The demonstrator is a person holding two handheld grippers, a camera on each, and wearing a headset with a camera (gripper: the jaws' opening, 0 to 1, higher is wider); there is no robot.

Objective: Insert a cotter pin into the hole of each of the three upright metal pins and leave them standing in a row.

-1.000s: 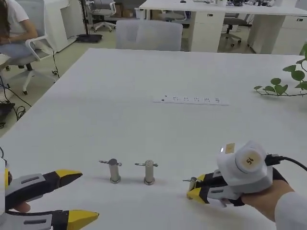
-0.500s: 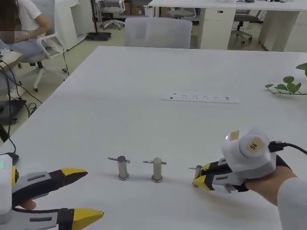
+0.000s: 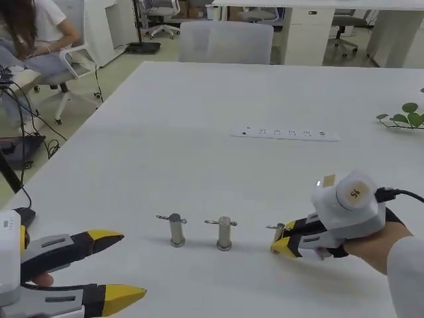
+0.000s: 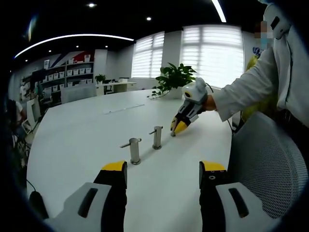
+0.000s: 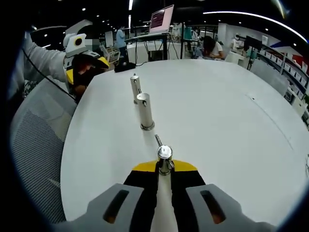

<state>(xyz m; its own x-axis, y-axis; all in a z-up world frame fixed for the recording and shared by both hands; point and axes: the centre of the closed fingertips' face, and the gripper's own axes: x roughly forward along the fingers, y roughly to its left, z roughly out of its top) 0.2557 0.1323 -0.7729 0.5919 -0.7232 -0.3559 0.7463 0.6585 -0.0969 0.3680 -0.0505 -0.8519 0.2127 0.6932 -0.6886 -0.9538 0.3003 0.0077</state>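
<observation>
Two upright metal pins [image 3: 176, 230] [image 3: 224, 234] stand side by side on the white table [image 3: 199, 152], each with a cotter pin through its top. To their right, in line with them, a third metal pin [image 3: 279, 232] stands with a cotter pin in it, and my right gripper [image 3: 281, 244] is shut on it. The right gripper view has this held pin [image 5: 164, 158] between the yellow jaws, with the other two pins [image 5: 145, 111] [image 5: 135, 87] beyond. My left gripper [image 3: 126, 264] hovers open at the near left, well short of the pins [image 4: 134, 151] [image 4: 157, 137].
A white power strip [image 3: 285, 134] lies across the table's middle. A potted plant's leaves [image 3: 404, 116] reach in at the right edge. A grey chair [image 3: 225, 41] stands at the far side. A person [image 3: 33, 33] sits at another desk, far left.
The head camera has shifted, so everything sits a little further right in the picture. The pins and both grippers keep their places relative to one another.
</observation>
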